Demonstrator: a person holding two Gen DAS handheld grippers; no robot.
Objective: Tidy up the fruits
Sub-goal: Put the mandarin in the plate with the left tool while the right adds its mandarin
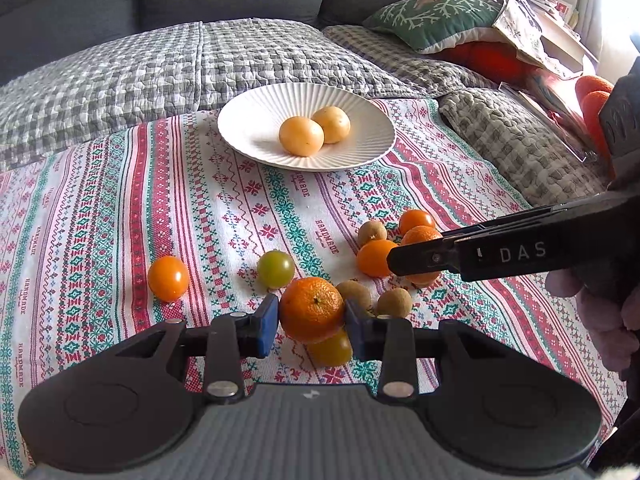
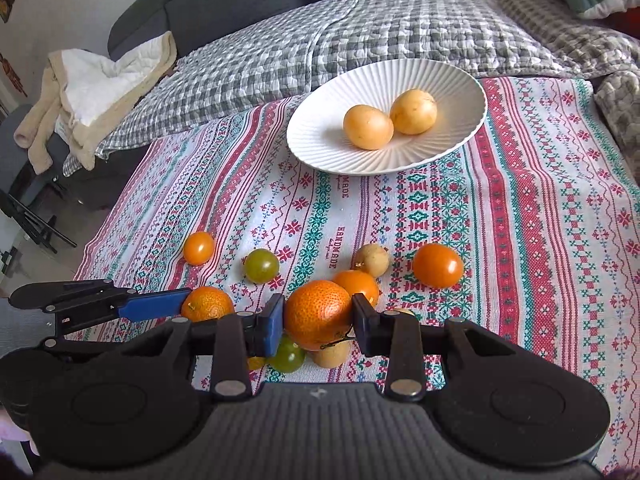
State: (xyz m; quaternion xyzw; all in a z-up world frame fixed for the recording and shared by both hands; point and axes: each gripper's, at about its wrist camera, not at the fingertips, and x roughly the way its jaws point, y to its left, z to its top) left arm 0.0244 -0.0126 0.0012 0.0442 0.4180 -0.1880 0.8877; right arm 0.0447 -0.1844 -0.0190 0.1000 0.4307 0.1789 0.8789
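Clamping mandarins: left hand-held gripper [image 1: 311, 318], right hand-held gripper [image 2: 318, 316]; tomatoes crowd beneath.

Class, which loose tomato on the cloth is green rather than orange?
The green tomato, lying between the far-left orange tomato and the left gripper's mandarin.

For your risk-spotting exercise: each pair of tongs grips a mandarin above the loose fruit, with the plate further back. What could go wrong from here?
1. The left tongs pinch their mandarin only at its sides; the round fruit could slip and scatter the tomatoes and longans beneath.
2. The right tongs and their mandarin sit close beside the left; the tools might collide heading for the white plate.
3. The plate's two yellow fruits may roll when mandarins land.
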